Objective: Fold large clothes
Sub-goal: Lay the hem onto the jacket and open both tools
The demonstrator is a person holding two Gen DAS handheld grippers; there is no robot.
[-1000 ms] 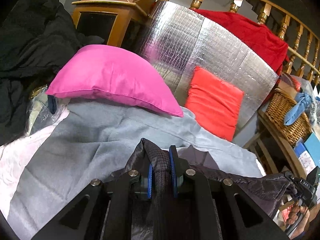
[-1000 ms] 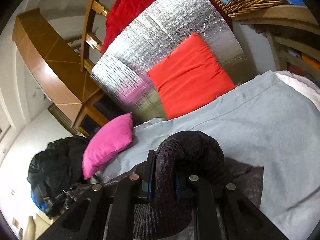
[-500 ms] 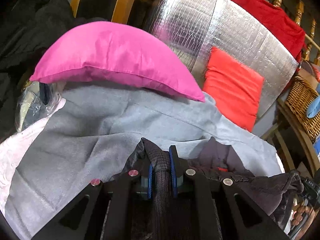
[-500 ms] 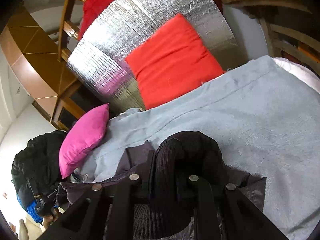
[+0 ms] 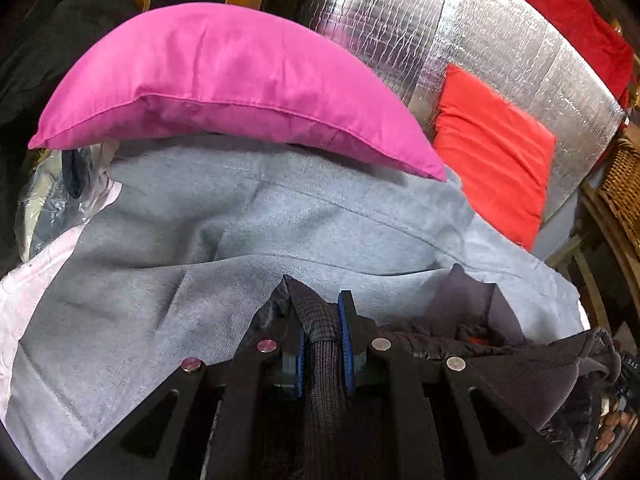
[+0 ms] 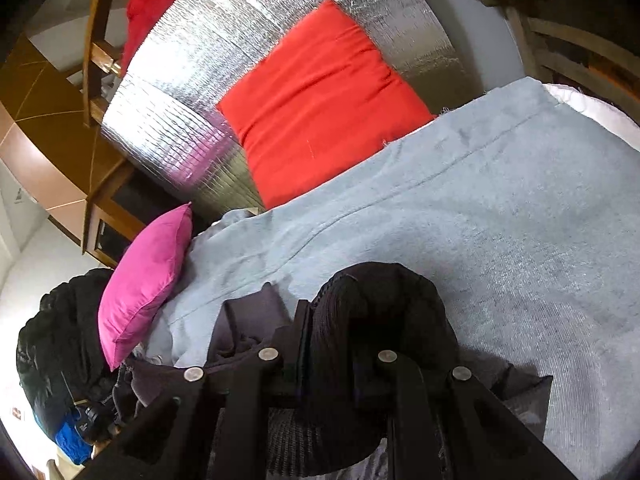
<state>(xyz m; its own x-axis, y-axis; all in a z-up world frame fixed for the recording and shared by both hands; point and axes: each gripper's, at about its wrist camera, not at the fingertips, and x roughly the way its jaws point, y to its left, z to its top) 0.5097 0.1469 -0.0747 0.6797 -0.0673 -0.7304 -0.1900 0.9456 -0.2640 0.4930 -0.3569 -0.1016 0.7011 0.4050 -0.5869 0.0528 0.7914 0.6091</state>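
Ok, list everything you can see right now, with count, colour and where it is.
dark jacket: one, black-purple, on the grey blanket, ribbed edges pinched in both grippers
grey blanket: one, covering the bed
pink pillow: one, at the blanket's far edge
red cushion: one, leaning on the foil panel
foil panel: one, silver, behind the pillows
wicker basket: one, brown, right edge
left gripper: black, shut on jacket
right gripper: black, shut on jacket

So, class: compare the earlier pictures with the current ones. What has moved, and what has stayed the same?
Both grippers carried the dark garment down and forward over the grey blanket, toward the pink pillow and red cushion. The left gripper and right gripper stay clamped on its knitted edge. Nothing was released.
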